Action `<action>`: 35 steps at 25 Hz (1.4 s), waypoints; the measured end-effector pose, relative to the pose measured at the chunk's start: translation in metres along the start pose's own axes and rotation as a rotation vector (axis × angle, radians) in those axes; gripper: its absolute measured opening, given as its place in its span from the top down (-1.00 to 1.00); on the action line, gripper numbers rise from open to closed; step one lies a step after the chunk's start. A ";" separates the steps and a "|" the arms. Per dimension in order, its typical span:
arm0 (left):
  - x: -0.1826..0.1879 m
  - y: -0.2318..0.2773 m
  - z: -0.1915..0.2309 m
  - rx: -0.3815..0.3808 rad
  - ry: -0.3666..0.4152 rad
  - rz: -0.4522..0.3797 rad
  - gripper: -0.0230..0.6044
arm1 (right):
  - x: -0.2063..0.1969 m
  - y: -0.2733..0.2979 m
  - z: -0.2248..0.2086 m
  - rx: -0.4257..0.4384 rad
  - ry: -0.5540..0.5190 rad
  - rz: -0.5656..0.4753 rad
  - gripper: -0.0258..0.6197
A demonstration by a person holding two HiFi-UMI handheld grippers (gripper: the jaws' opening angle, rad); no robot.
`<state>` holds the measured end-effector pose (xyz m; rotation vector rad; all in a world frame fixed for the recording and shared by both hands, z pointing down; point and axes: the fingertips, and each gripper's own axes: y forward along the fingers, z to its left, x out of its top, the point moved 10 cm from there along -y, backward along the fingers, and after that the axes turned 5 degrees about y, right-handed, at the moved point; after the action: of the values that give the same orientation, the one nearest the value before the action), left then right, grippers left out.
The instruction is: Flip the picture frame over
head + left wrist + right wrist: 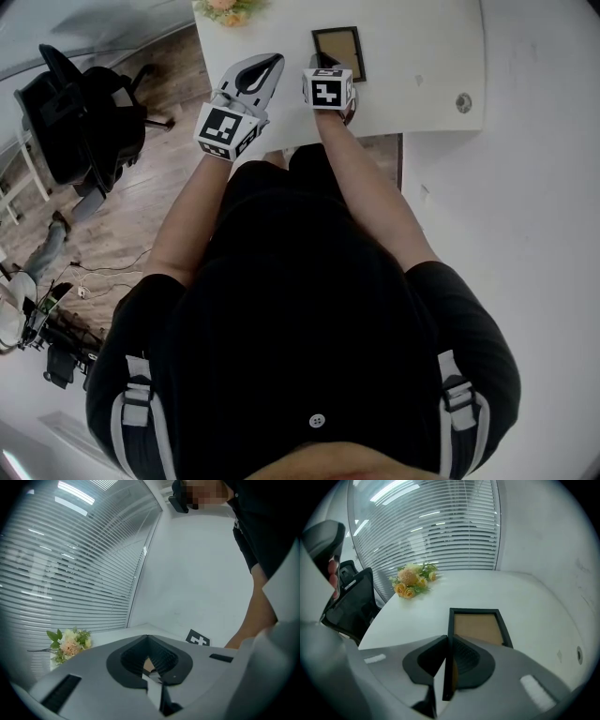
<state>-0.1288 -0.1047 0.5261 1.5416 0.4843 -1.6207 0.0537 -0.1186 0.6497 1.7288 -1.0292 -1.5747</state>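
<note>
The picture frame (338, 49), black-edged with a brown board showing, lies flat on the white table (422, 56) near its front edge. My right gripper (323, 66) reaches down onto the frame's near-left corner. In the right gripper view the frame (477, 627) has its left black edge running down between the jaws, and the right gripper (447, 639) is shut on it. My left gripper (272, 58) hovers just left of the frame, over the table's front-left part. The left gripper (149, 637) is shut with nothing in it.
A bunch of pale flowers (228, 9) lies at the table's far-left corner, flowers (411, 581) well beyond the frame. A round grommet (463, 102) sits in the table at the right. A black office chair (80, 122) stands on the wooden floor to the left.
</note>
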 end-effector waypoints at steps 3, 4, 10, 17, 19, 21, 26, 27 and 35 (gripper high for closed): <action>0.003 -0.002 0.000 -0.001 0.004 -0.006 0.92 | 0.002 -0.004 -0.003 0.006 0.021 -0.025 0.76; 0.004 -0.002 0.000 -0.002 0.005 -0.010 0.92 | 0.003 -0.005 -0.004 0.008 0.028 -0.025 0.77; 0.014 -0.006 -0.006 -0.010 0.021 -0.036 0.92 | 0.006 -0.018 -0.004 0.011 0.043 -0.036 0.76; 0.022 -0.018 -0.015 -0.014 0.036 -0.055 0.92 | 0.008 -0.044 -0.002 0.019 0.067 -0.046 0.76; 0.024 -0.023 -0.019 -0.018 0.041 -0.061 0.92 | 0.009 -0.051 -0.001 0.028 0.079 -0.047 0.76; 0.027 -0.026 -0.025 -0.019 0.045 -0.068 0.92 | 0.009 -0.056 -0.001 0.049 0.092 -0.053 0.76; 0.038 -0.031 -0.028 -0.017 0.055 -0.086 0.92 | 0.019 -0.069 0.001 0.076 0.106 -0.053 0.76; 0.040 -0.032 -0.028 -0.016 0.057 -0.090 0.92 | 0.022 -0.072 0.001 0.081 0.109 -0.052 0.76; 0.056 -0.032 -0.021 0.004 0.073 -0.108 0.92 | 0.040 -0.079 -0.008 0.168 0.195 -0.043 0.76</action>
<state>-0.1348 -0.0872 0.4613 1.6059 0.6140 -1.6512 0.0741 -0.1103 0.5638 1.9857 -1.0569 -1.3455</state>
